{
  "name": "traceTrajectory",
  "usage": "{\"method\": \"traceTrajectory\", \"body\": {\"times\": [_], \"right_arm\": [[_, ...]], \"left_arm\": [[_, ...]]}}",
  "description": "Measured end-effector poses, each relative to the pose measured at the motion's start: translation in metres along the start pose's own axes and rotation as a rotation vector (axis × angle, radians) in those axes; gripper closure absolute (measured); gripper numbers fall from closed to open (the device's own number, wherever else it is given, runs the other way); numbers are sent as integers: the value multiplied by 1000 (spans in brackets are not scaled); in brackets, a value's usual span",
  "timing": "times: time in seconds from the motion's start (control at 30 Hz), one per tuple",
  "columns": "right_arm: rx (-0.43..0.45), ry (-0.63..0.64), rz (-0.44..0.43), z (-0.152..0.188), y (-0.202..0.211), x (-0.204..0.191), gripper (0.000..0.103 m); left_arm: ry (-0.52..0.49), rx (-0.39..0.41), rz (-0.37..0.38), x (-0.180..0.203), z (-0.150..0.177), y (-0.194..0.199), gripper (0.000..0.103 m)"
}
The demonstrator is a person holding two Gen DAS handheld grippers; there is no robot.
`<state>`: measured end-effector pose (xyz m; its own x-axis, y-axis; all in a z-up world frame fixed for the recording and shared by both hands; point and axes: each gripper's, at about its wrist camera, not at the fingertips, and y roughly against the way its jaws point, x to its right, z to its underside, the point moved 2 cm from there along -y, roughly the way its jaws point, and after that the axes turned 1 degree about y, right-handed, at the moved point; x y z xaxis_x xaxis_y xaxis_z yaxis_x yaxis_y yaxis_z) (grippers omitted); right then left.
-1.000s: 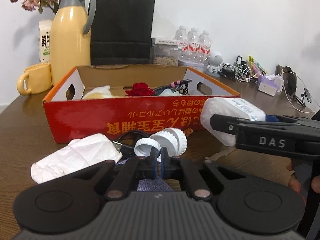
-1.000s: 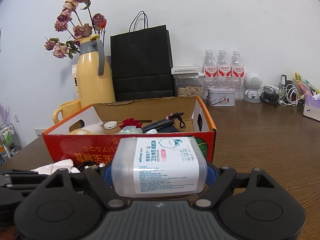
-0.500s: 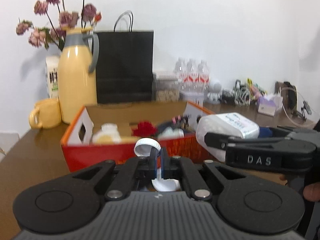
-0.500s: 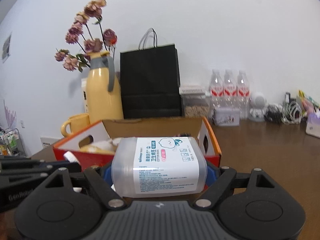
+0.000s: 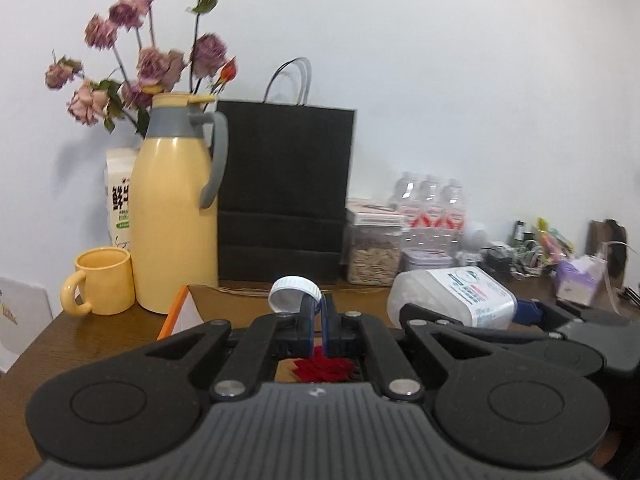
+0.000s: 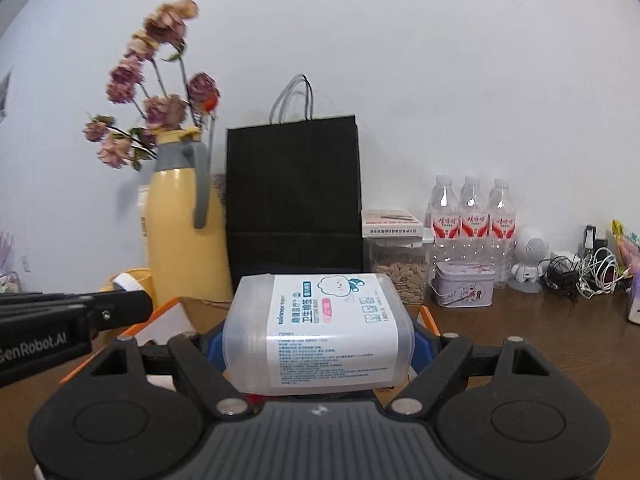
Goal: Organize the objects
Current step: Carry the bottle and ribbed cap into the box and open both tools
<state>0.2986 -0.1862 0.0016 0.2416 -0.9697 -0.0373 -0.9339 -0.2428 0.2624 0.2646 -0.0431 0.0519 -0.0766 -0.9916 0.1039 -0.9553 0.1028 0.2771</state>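
L hand-held gripper [image 5: 318, 312] pinched shut on white cap [image 5: 294, 294]; R hand-held gripper [image 6: 318, 348] wide, clamping cotton-bud tub [image 6: 318, 336] crosswise. Box [image 6: 168, 316] just below/ahead, both near.

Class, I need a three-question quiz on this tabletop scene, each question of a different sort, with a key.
1. True or false: the left gripper pinches a white cap.
2. The right gripper holds: A) a mug; B) a cotton bud box; C) a water bottle.
3. Fill in: the yellow mug stands beside the yellow ____.

Key
1. True; its jaws are shut on the cap's rim.
2. B; the clear labelled box sits between the blue pads.
3. Jug; the mug is left of the yellow jug in the left wrist view.
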Motion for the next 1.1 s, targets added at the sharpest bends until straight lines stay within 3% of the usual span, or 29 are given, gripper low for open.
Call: {"method": "traceTrajectory", "body": {"times": [0.3,0.53,0.6,0.63,0.67,0.8,0.87,0.93,1.1], "right_arm": [[-91,-11,19,15,-55,3,22],[-126,-15,-7,24,-58,6,21],[-125,-16,-7,25,-56,6,16],[-122,-19,-7,25,-54,7,11],[-112,-23,-8,25,-52,7,5],[-102,-42,-5,25,-47,13,0],[-100,-60,-2,24,-44,17,0],[-91,-72,2,22,-40,22,0],[-68,-78,10,19,-31,27,0]], "left_arm": [[52,-115,-53,-22,13,-66,99],[47,-149,-53,-26,25,-72,98],[45,-141,-65,-26,26,-69,94],[49,-139,-73,-27,27,-68,84],[55,-137,-74,-28,27,-67,66],[64,-109,-108,-31,27,-62,38],[80,-89,-138,-34,25,-59,11],[94,-70,-146,-37,23,-56,0],[95,-25,-134,-37,18,-42,0]]}}
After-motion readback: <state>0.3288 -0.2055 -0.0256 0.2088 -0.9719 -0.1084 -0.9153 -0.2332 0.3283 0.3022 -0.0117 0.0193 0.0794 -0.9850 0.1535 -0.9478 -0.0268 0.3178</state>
